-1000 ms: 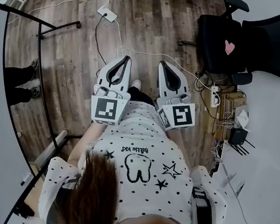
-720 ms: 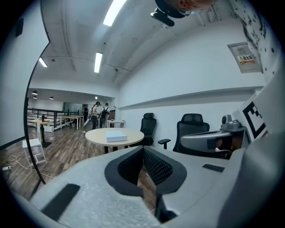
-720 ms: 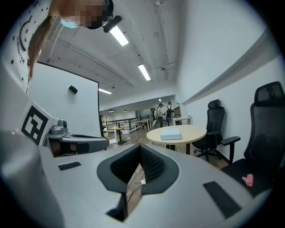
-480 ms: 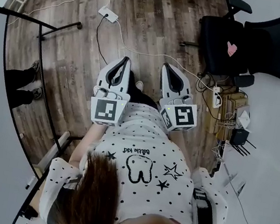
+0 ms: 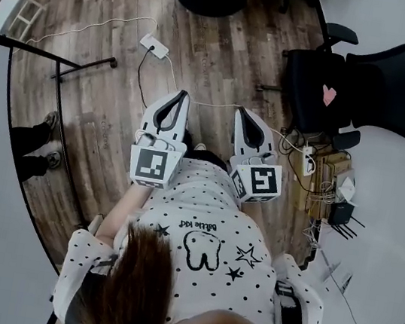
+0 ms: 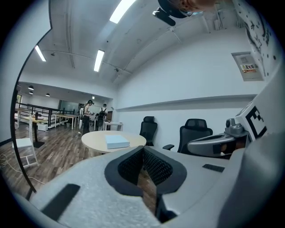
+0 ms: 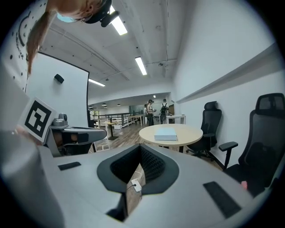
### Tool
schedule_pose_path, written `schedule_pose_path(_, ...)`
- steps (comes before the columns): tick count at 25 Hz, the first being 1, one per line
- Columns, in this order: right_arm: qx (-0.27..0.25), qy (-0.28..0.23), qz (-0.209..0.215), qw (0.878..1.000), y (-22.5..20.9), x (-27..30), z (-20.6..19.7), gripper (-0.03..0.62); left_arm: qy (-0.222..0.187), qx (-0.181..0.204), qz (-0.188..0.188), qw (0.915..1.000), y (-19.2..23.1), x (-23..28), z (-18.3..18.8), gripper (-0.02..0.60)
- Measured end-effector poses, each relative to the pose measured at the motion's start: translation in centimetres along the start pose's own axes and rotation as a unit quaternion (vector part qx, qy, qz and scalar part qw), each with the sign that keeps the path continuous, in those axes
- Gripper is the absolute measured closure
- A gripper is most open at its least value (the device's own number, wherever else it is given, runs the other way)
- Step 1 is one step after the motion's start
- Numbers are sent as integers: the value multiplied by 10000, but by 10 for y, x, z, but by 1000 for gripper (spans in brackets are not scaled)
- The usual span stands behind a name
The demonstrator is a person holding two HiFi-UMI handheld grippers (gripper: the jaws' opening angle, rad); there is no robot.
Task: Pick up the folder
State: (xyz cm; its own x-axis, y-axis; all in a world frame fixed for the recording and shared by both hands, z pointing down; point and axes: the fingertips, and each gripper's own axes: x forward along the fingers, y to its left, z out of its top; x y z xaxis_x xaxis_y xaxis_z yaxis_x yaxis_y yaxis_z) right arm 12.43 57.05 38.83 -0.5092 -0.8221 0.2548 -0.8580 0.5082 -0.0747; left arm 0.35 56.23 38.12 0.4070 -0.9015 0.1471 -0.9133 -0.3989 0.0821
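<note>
Pale-blue folder (image 7: 165, 133) lies flat on the round worktop (image 7: 191, 131) far ahead; your left gripper (image 6: 142, 150) and right gripper (image 7: 140, 148), fingers closed and empty, look equally distant.

A round pale-wood table (image 7: 189, 131) sits at the centre of the right gripper view. A flat light-blue folder (image 7: 165, 133) lies on its top, a little left of the middle. In the head view only the table's rim shows, at the top edge. Below it a white power strip (image 5: 154, 45) lies on the wood-plank floor (image 5: 99, 95).
</note>
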Motion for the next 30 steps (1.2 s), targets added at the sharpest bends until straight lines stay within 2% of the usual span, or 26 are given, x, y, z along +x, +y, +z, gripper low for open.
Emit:
schedule_pose_path(4, -4, -38, -207, 9998, 2, 26, 6, 589, -74, 60, -72, 9999, 29, 11, 6, 563)
schedule_pose_path(10, 79, 110, -354, 9993, 0, 47, 0, 589, 152, 35, -113, 9998, 56, 13, -3, 565)
schedule_pose_path(13, 94, 134, -351, 9992, -4, 55, 0, 589, 72, -106, -172, 9998, 63, 17, -2, 565)
schedule_pose_path(17, 112, 97, -201, 9997, -7, 64, 2, 589, -16, -103, -184, 9998, 65, 24, -1, 565)
schedule_pose_path(22, 155, 246, -61, 9996, -21, 75, -5, 589, 83, -240, 206, 9995, 71, 40, -10, 565)
schedule_pose_path(26, 152, 289, -14, 9995, -50, 83, 3, 589, 248, -248, 361, 9987, 64, 70, -7, 565)
schedule_pose_path(30, 169, 278, -20, 9995, -86, 86, 9, 588, 103, -257, 588, 9979, 57, 99, 7, 565)
